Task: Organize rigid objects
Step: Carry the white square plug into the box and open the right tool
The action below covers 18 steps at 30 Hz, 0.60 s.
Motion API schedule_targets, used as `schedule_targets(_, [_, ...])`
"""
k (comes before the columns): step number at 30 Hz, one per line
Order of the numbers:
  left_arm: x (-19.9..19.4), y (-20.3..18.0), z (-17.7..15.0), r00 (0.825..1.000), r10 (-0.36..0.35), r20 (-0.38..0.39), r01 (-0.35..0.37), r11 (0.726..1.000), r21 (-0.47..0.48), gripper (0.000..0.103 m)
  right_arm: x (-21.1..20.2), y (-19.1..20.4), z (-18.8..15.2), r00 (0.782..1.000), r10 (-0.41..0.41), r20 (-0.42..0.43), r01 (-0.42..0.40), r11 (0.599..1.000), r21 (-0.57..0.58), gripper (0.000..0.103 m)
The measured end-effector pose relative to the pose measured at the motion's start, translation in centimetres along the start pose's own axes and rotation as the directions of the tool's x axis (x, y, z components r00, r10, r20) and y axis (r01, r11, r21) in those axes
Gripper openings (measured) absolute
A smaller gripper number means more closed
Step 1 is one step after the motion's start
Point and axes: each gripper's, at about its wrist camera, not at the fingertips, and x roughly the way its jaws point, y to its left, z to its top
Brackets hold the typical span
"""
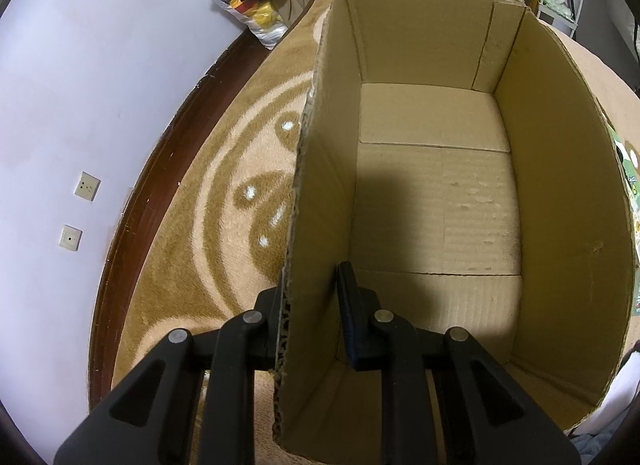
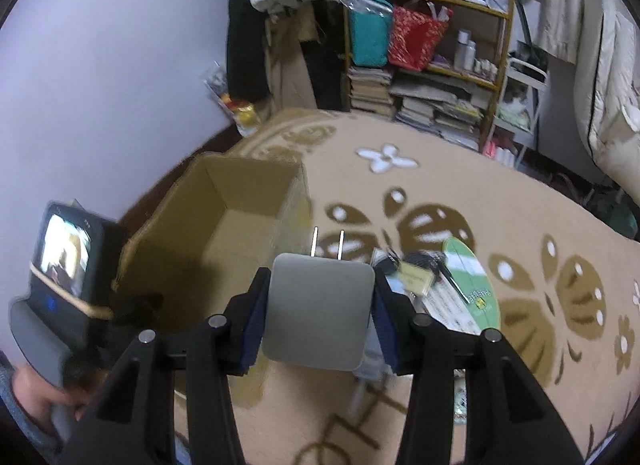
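**Charger in the air, box held ready**

The left claw (image 1: 310,317) is clamped on the near wall of the cardboard box (image 1: 432,185), one finger outside and one inside, steadying it on the patterned carpet (image 1: 224,201); as far as the left wrist view shows it, the box's floor is bare, so nothing looks stowed yet.

The right claw (image 2: 316,317) grips a grey plug-in charger (image 2: 316,313) by its two flat sides, pads pressed against it, prongs pointing away from the camera; the charger hangs above the carpet, just to the right of the box (image 2: 224,225) and nearer the camera than its open mouth.

Right of the box lies the remaining pile: a small yellow tag (image 2: 416,277), a dark bundle (image 2: 420,259) that may be a cable, and a round green-and-white card (image 2: 476,285) over some papers; what else sits in that heap is too blurred to tell.

The step in hand appears to be the carry, pick-up done and drop-off pending; the next move calls for swinging the charger leftward over the box rim, clearing the right wall, lowering it inside and only then parting the pads; the left grip should hold so the box does not skid.
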Motion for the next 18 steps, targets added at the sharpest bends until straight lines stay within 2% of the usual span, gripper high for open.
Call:
schedule_targets(8, [0.0, 0.3, 0.1, 1.0, -0.007, 0.003, 0.008, 1.0, -0.001, 0.02, 1.6, 2.5, 2.7, 0.997, 0.064, 0.034, -0.065, 0.998, 0.014, 0.051])
schedule_targets(18, [0.1, 0.2, 0.1, 1.0, -0.011, -0.002, 0.011, 1.0, 0.002, 0.02, 4.2, 3.9, 1.9, 0.992, 0.123, -0.022, -0.122, 0.992, 0.03, 0.051])
